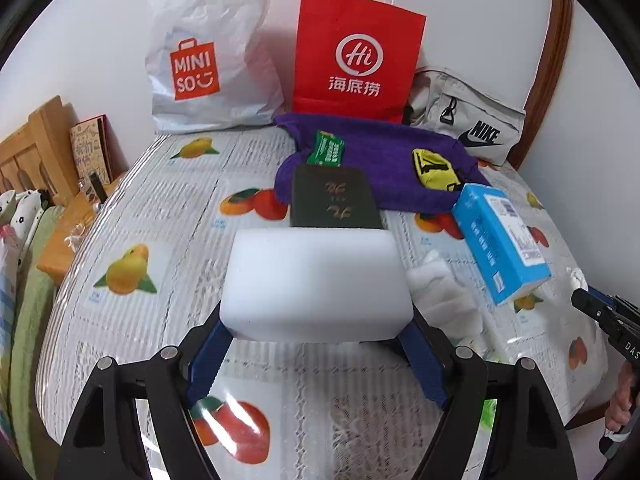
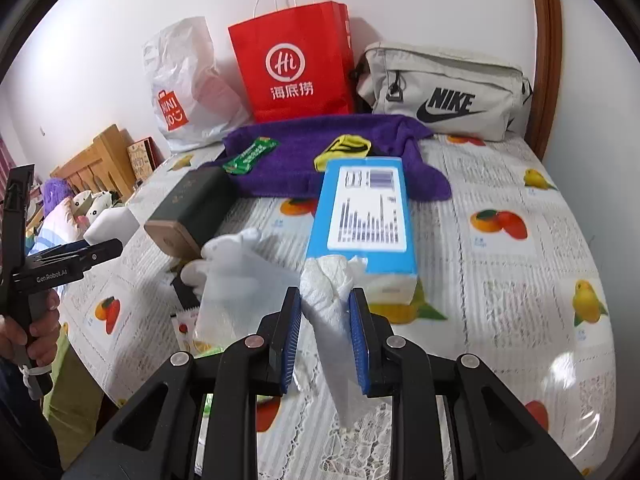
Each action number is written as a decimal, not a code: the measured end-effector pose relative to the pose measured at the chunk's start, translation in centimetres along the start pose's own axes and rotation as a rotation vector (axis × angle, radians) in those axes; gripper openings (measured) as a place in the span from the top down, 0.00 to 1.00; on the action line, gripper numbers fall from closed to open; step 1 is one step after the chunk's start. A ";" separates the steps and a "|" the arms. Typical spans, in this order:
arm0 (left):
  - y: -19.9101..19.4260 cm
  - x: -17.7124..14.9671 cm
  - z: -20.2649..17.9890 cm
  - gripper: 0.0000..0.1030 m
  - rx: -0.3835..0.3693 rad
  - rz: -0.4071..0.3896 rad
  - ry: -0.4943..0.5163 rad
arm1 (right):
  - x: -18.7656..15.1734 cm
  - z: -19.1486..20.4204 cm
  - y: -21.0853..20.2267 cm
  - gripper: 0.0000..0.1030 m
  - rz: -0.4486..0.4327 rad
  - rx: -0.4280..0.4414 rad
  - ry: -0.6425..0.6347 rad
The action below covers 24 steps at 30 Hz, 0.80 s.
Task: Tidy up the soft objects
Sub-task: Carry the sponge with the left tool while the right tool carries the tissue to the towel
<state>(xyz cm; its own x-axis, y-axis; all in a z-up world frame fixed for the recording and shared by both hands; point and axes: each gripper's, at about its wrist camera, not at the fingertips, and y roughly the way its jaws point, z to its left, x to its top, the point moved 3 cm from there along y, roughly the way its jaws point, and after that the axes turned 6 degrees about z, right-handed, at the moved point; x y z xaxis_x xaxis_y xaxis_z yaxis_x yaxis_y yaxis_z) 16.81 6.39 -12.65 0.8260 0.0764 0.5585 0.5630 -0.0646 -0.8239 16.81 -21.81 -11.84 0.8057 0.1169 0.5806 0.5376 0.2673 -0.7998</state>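
Left wrist view: left gripper (image 1: 316, 322) spread wide and clamped on white sponge block (image 1: 316, 284), blue fingers (image 1: 210, 360) pressing its two lower sides; block lifted clear of table (image 1: 132, 216). Smooth matte foam, rounded edges, rectangular. Just beyond block, dark green box (image 1: 334, 198), hard-cornered, gold lettering. Further ahead, purple towel (image 1: 384, 160), fuzzy pile, carrying green sachet (image 1: 326, 148) and yellow-black pouch (image 1: 434, 168). Ahead and right, blue tissue box (image 1: 500, 240) hanging tilted in the air; what holds it not visible here. Right gripper's body at far right edge, tips out of frame.

Right wrist view settles that: right gripper (image 2: 325, 312) pinched narrow on crumpled white tissue (image 2: 332, 312), sheet running from box slot down between ribbed blue pads (image 2: 294, 340); tissue box (image 2: 366, 212) dangling just beyond the tips. Glossy card, printed label panel. Clear plastic bag (image 2: 236, 280), wrinkled film, ahead and left of the fingers. Dark box's tan end face seen only from here.

At back in both views: red paper bag (image 1: 356, 56), white plastic shopping bag (image 1: 208, 52), grey fabric waist bag (image 2: 444, 88). Table under glossy fruit-print cover.
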 end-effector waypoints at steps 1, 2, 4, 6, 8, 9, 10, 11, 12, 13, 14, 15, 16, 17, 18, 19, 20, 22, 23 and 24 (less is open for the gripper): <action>-0.1 0.3 -0.2 0.23 -0.002 -0.002 0.005 | 0.3 -0.1 -0.1 0.76 -0.005 0.001 0.001; -0.1 0.7 -0.4 0.23 -0.003 -0.003 0.010 | 0.7 -0.1 -0.2 0.76 -0.009 0.005 0.002; -0.2 1.3 -0.8 0.23 -0.008 -0.009 0.019 | 1.4 -0.1 -0.4 0.76 -0.020 0.010 0.004; -0.3 1.9 -1.1 0.23 -0.015 -0.012 0.024 | 1.9 -0.1 -0.4 0.76 -0.025 0.011 0.004; -0.4 2.4 -1.5 0.23 -0.024 -0.020 0.030 | 2.5 -0.2 -0.4 0.76 -0.034 0.017 0.010; -0.4 2.6 -1.6 0.23 -0.025 -0.021 0.030 | 2.8 -0.1 -0.3 0.76 -0.038 0.021 0.010; -0.3 2.8 -1.8 0.23 -0.025 -0.022 0.029 | 3.1 -0.2 -0.3 0.76 -0.043 0.023 0.009; -0.2 3.1 -1.9 0.23 -0.028 -0.022 0.030 | 3.5 -0.2 -0.2 0.76 -0.046 0.023 0.007; -0.1 3.3 -2.0 0.23 -0.030 -0.023 0.031 | 3.8 -0.2 -0.1 0.76 -0.047 0.024 0.009; -0.1 3.5 -2.1 0.23 -0.030 -0.025 0.033 | 4.1 -0.3 0.0 0.76 -0.047 0.028 0.010; 0.0 3.8 -2.2 0.23 -0.028 -0.027 0.033 | 4.5 -0.3 0.2 0.76 -0.049 0.034 0.009; 0.1 4.1 -2.3 0.23 -0.026 -0.026 0.032 | 5.0 -0.3 0.3 0.76 -0.052 0.034 0.006; 0.3 4.4 -2.4 0.23 -0.028 -0.024 0.034 | 5.3 -0.3 0.4 0.76 -0.053 0.033 0.004; 0.4 4.6 -2.4 0.23 -0.027 -0.023 0.035 | 5.8 -0.3 0.6 0.76 -0.055 0.033 0.001; 0.5 4.9 -2.5 0.23 -0.025 -0.023 0.037 | 6.1 -0.3 0.7 0.76 -0.057 0.034 0.002; 0.6 5.2 -2.6 0.23 -0.025 -0.023 0.039 | 6.6 -0.4 0.9 0.76 -0.058 0.036 0.003; 0.7 5.5 -2.7 0.23 -0.025 -0.023 0.042 | 7.0 -0.4 1.0 0.76 -0.060 0.041 0.002; 1.0 6.1 -2.8 0.23 -0.025 -0.025 0.043 | 7.8 -0.5 1.3 0.76 -0.065 0.042 -0.004; 1.1 6.5 -2.8 0.23 -0.026 -0.025 0.044 | 8.2 -0.5 1.5 0.76 -0.069 0.040 -0.007; 1.3 6.8 -2.9 0.23 -0.025 -0.024 0.044 | 8.7 -0.5 1.8 0.76 -0.070 0.041 -0.008</action>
<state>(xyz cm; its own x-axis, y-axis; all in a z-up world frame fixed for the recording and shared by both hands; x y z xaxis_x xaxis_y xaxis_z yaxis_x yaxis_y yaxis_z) 23.23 3.98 -9.62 0.8126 0.0343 0.5818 0.5824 -0.0885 -0.8081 24.87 -20.85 -8.29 0.7646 0.1037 0.6361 0.5817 0.3137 -0.7505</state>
